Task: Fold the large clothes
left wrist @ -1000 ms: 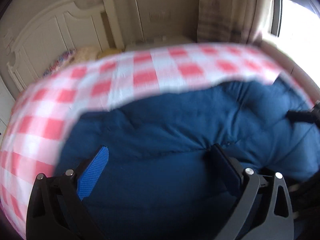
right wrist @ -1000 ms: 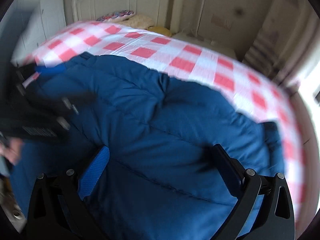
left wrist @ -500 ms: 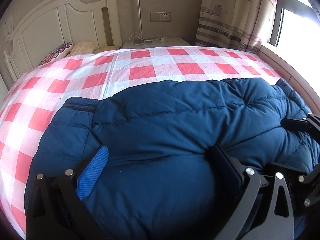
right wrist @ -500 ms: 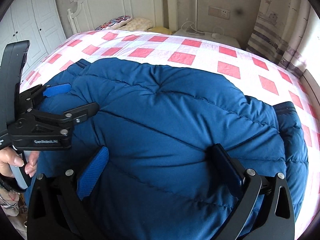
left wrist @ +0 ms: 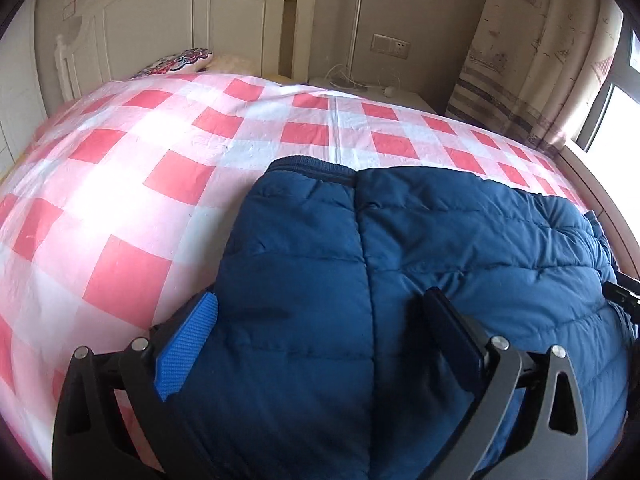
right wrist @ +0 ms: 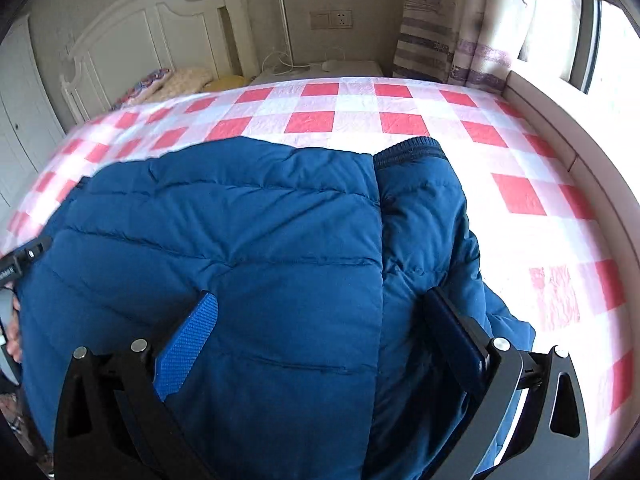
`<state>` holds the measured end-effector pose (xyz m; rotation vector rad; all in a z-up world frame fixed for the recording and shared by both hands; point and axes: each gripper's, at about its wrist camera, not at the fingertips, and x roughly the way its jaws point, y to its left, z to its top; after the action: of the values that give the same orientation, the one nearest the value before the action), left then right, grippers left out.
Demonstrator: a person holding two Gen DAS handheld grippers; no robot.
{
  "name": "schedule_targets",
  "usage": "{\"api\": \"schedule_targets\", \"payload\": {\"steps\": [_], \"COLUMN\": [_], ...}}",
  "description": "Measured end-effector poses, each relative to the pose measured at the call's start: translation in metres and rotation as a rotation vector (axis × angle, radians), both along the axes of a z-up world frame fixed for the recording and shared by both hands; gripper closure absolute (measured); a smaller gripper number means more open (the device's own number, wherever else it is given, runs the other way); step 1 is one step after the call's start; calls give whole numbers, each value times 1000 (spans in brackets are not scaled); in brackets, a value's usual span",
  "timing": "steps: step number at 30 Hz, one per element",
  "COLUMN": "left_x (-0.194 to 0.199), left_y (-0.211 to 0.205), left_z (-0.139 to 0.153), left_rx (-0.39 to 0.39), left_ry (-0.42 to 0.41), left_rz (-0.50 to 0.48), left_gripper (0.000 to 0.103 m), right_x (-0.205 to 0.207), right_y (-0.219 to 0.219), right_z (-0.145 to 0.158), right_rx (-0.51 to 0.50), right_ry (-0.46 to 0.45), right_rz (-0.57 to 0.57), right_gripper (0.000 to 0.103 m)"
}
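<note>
Since the earlier frame, we are swinging both views outward: left tool (left wrist: pixel 320 316) and right tool (right wrist: pixel 320 316) are hovering spread over the blue jacket (left wrist: pixel 420 260) lying on the checked bed (left wrist: pixel 160 168).

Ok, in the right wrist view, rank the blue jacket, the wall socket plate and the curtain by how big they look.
Largest to smallest, as they appear:
1. blue jacket, though it lies closest to the camera, which inflates it
2. curtain
3. wall socket plate
</note>
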<state>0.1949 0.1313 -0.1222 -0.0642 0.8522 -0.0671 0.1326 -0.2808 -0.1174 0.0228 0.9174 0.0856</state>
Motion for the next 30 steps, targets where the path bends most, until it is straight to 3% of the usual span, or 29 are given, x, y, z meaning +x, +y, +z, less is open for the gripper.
{"api": "schedule_targets", "payload": {"steps": [3,9,14,17,20,23,25,30], "left_x": [3,4,-16,-43,-66,-71,-71,-74], "left_y": [-5,2,-9,-34,-74,-112,-123,-125], "left_z": [-4,-5,13,33,44,26,8,-2], "left_rx": [26,-27,45,24,90,161,210,228], "left_ry": [-2,5,-33,-96,-142,-90,-81,-132], "left_rz": [2,0,73,0,-101,-189,-184,-195], "left_gripper": [2,2,3,3,2,2,2,2], "right_x": [4,2,-13,-35,-52,-62,-63,-56], "right_y": [-1,-7,-3,13,49,89,103,95], "right_z": [-3,-4,14,34,43,31,12,5], "right_rx": [8,59,31,60,12,-83,-152,-93], "right_ry": [4,-1,-57,-124,-126,-85,-70,-64], "right_rz": [6,7,-28,37,162,303,329,323], "right_gripper": [4,4,5,5,5,5,5,4]}}
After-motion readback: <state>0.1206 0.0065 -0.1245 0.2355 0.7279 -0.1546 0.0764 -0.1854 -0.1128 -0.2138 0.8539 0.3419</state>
